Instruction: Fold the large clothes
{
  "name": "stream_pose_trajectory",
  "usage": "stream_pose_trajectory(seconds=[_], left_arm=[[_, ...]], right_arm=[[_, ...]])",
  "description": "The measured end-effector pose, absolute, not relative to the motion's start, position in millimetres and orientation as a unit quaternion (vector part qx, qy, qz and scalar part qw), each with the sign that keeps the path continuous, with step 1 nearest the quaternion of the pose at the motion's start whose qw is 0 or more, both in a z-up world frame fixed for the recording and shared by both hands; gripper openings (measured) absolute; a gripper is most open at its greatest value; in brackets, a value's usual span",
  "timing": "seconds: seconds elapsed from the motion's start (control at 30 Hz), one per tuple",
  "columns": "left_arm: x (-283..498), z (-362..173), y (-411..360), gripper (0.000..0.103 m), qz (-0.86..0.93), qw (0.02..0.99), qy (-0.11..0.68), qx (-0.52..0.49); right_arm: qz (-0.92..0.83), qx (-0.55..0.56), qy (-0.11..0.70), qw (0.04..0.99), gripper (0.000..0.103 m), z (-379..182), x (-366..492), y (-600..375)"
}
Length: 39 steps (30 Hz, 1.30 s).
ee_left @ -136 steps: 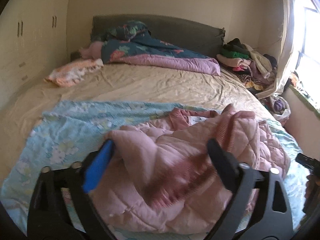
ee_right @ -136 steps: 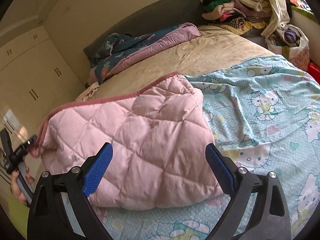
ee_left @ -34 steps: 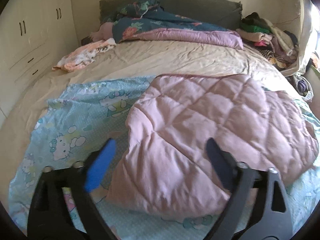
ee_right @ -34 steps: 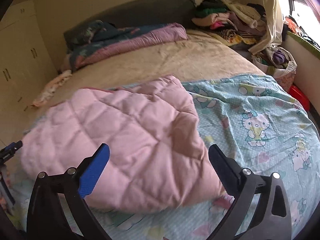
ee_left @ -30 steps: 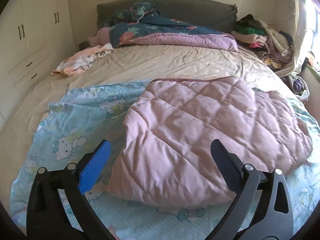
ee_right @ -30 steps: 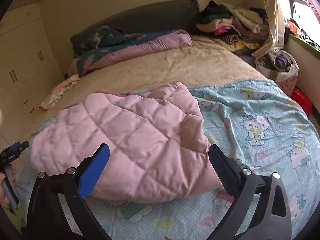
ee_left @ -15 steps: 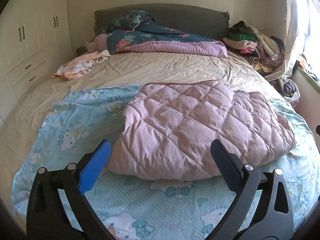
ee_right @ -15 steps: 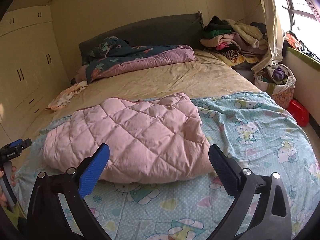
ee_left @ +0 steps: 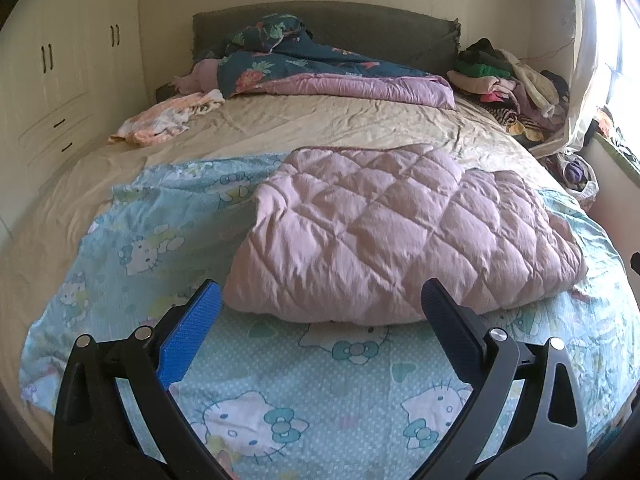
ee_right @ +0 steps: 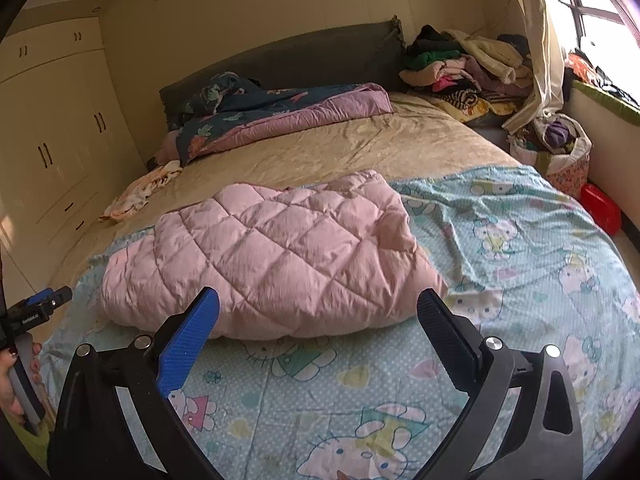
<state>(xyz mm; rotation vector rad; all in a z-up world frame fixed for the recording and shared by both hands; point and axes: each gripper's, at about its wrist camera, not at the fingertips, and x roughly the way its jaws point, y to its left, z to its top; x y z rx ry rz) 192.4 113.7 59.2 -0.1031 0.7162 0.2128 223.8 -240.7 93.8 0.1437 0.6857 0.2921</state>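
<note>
While both tongs, left tongs (ee_left: 318, 306) and right tongs (ee_right: 318, 312), hang spread and empty | pink quilted jacket (ee_left: 384, 236) looks puffy, light, slippery | I'd pinch its near hem corners.

Black-framed tongs (ee_left: 318, 300) with blue pads (ee_left: 188, 332) and silver screws.

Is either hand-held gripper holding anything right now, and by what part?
Nothing. Both the left hand-held gripper and right hand-held gripper are open, short of the pink quilted coat.

Cream wardrobe (ee_left: 60, 80); grey headboard (ee_left: 360, 28); sunlit window (ee_right: 600, 12).
</note>
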Motion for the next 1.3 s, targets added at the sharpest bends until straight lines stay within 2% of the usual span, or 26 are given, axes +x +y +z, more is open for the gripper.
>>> stream_pose_trajectory(seconds=[0.23,0.53,0.93,1.3], left_arm=[[193,32,122,0.094,0.102,0.917,0.377,-0.084],[218,-27,169,0.093,0.078,0.853,0.430,-0.284],[260,-63,194,0.093,0.069,0.814,0.408,-0.408],[286,-87,200,0.095,0.063,0.804,0.379,-0.454]], right_arm=[[0.111,0.097,0.361,0.921,0.099,70,229,-248],[0.059,0.177,0.423,0.887,0.099,19,263,-265],[0.044,0.287,0.448,0.845,0.099,-29,319,-273],[0.076,0.351,0.438,0.824,0.099,-65,361,-276]])
